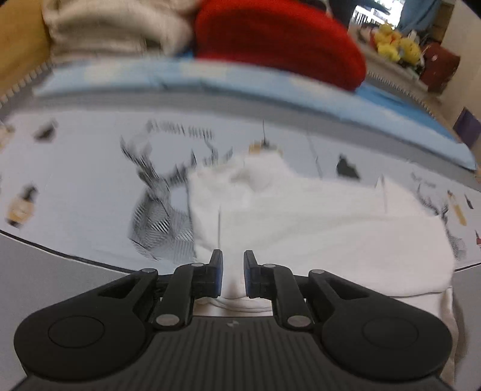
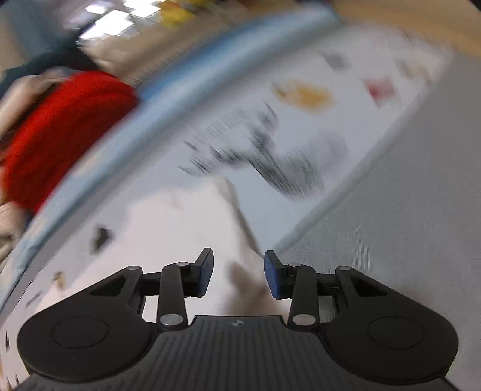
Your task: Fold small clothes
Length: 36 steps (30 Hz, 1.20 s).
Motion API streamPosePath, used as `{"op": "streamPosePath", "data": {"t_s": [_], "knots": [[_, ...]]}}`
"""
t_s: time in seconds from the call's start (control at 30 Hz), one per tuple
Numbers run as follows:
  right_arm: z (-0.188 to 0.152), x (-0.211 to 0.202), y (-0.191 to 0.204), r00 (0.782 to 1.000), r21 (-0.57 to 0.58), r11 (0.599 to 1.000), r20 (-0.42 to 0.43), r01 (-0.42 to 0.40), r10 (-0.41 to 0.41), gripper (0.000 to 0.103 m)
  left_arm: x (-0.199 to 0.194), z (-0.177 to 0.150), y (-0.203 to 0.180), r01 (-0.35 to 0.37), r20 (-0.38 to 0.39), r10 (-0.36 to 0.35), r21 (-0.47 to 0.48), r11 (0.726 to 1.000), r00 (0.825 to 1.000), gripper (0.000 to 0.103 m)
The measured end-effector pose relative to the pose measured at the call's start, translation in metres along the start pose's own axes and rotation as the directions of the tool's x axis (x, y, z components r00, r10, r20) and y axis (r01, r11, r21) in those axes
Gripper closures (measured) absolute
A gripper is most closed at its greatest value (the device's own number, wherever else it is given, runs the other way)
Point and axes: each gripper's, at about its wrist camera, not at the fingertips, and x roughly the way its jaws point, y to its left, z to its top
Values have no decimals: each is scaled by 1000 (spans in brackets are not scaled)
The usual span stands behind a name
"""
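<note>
Printed tablecloth (image 1: 75, 180), red garment (image 1: 279, 42) behind (cream pile (image 1: 114, 27) beside), left tool (image 1: 233, 275) narrowly parted over white garment (image 1: 330, 228), right tool (image 2: 239, 275) open, empty.

The whole frame is smeared by motion blur. At the bottom centre the right tool (image 2: 239, 272) has its two blue-padded fingers (image 2: 272, 278) parted, with a pale white garment (image 2: 180, 222) showing in the gap; whether it is touched cannot be told. The garment runs up toward mid-frame over a printed white cloth (image 2: 300, 132) with black and yellow marks. A grey counter (image 2: 405, 210) fills the right side. A red bundle (image 2: 63, 132) sits at the left, beside a light-blue band (image 2: 192, 81).
</note>
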Motion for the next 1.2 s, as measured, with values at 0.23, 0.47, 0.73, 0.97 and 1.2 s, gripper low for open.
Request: {"op": "streamPosePath", "data": {"t_s": [0.23, 0.47, 0.73, 0.97, 1.2], "knots": [[-9, -130, 1, 981, -216, 969, 131, -115, 146, 63, -122, -47, 6, 45, 119, -45, -5, 999, 992, 87], [-65, -185, -63, 991, -210, 970, 26, -121, 129, 63, -176, -166, 29, 38, 111, -45, 66, 997, 993, 87], [-120, -156, -113, 978, -172, 985, -208, 0, -36, 63, -139, -228, 60, 6, -95, -11, -55, 998, 995, 66], [-130, -146, -127, 954, -170, 983, -276, 71, -117, 50, -122, -226, 66, -33, -126, 23, -81, 996, 992, 55], [-134, -142, -130, 946, -206, 974, -285, 100, -157, 50, -113, -229, 72, -8, -176, -13, -120, 993, 984, 52]]}}
